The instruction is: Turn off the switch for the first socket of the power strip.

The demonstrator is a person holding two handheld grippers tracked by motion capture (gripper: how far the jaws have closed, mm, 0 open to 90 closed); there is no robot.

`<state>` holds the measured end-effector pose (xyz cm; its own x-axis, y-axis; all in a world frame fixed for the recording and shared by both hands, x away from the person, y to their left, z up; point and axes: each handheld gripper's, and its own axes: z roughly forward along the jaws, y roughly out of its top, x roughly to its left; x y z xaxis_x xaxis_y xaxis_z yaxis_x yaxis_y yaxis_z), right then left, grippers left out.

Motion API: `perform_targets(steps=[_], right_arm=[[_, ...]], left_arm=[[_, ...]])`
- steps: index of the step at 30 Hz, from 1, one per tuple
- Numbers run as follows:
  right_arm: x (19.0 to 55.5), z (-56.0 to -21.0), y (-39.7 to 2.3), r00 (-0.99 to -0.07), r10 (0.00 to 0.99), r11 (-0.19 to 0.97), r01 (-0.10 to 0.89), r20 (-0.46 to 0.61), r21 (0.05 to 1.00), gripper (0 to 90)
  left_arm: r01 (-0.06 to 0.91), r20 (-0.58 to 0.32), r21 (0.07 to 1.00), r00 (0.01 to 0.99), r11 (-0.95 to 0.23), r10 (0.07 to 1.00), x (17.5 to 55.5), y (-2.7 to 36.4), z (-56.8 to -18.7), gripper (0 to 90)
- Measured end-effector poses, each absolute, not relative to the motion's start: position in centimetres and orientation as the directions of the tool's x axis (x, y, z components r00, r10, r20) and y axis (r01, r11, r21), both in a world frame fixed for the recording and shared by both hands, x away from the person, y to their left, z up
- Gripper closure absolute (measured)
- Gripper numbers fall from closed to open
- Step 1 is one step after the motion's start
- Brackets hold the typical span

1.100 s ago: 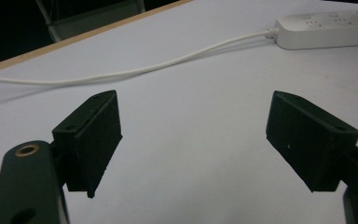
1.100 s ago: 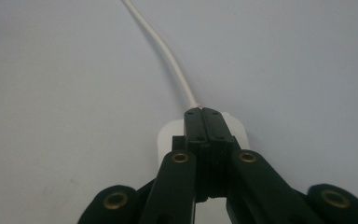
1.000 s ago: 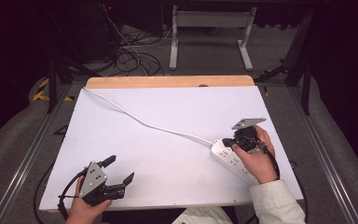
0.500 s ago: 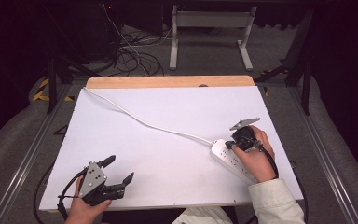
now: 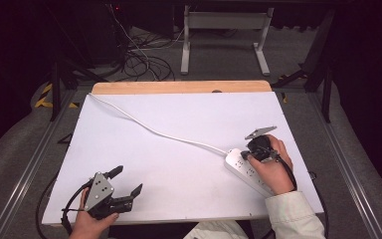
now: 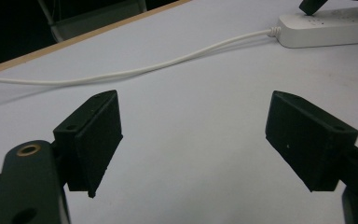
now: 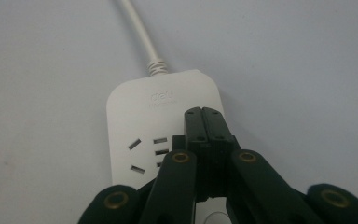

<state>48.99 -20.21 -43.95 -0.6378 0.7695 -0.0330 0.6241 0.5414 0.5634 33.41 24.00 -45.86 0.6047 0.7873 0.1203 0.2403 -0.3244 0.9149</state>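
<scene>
Pressing down on the power strip [image 7: 161, 126] looks like the step in hand: the right tongs [image 7: 203, 112] are fully closed on nothing, tips resting on the strip's top just beside its sockets. Keep them upright and push straight down so the strip stays put on the worktop [image 5: 179, 124]. The left tongs [image 6: 193, 133] gape wide, empty, well apart from it.

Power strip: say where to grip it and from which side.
Grip the power strip across its narrow width, on the two long side walls near the cord end, coming down from above. It lies flat on the table, so only the sides offer parallel faces. The right gripper, jaws shut, would probably need to open first.
</scene>
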Motion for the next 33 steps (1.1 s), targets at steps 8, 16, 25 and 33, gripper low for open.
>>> perform_targets(steps=[8, 16, 25, 33], right_arm=[[49.00, -44.06, -20.16, -0.641, 0.767, 0.548, 0.621, -0.040, 0.560, 90.0], [48.83, -44.05, -19.90, -0.632, 0.773, 0.550, 0.626, -0.055, 0.553, 90.0], [48.81, -44.09, -19.77, -0.621, 0.782, 0.543, 0.631, -0.059, 0.555, 90.0], [48.96, -44.29, -19.38, -0.619, 0.781, 0.548, 0.614, -0.085, 0.567, 90.0]], left_arm=[[0.239, 0.122, 0.915, 0.604, -0.325, 0.788, 33.39, 23.95, -45.84, 18.7], [0.241, 0.114, 0.918, 0.602, -0.316, 0.791, 33.30, 23.99, -45.79, 18.8], [0.237, 0.121, 0.917, 0.602, -0.321, 0.790, 33.28, 24.02, -45.75, 18.8], [0.234, 0.123, 0.918, 0.600, -0.320, 0.790, 33.20, 24.06, -45.70, 18.8]])
